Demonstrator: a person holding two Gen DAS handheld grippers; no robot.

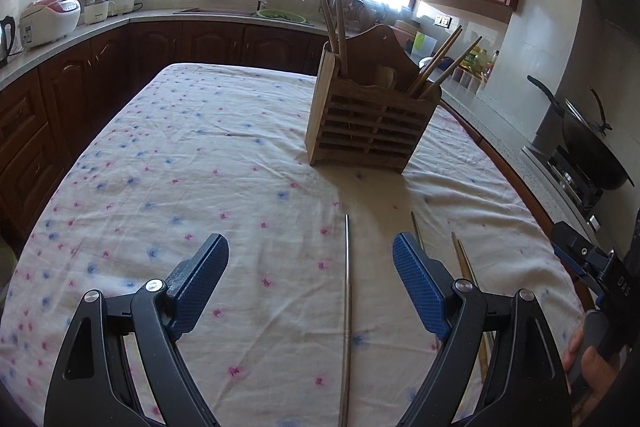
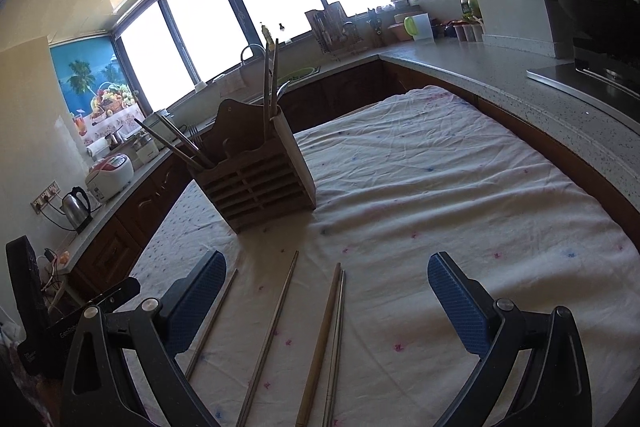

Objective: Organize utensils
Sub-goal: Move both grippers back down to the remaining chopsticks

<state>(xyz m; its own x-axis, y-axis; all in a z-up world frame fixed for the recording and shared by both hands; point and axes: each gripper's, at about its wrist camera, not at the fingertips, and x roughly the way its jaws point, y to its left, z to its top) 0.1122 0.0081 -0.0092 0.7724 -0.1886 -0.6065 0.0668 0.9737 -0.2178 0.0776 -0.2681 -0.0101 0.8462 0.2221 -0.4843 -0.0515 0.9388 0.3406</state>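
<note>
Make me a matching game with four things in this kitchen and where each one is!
Things:
1. wooden holder
2. metal chopstick
3. kettle
4. wok

Places:
A. on the stove
B. lying flat on the tablecloth
C. on the counter by a wall socket
D. standing on the table with chopsticks inside

Pairs: 1-D, 2-B, 3-C, 4-A

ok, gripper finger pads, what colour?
Blue, textured, on black arms; the left gripper pads show it best in the left wrist view.
</note>
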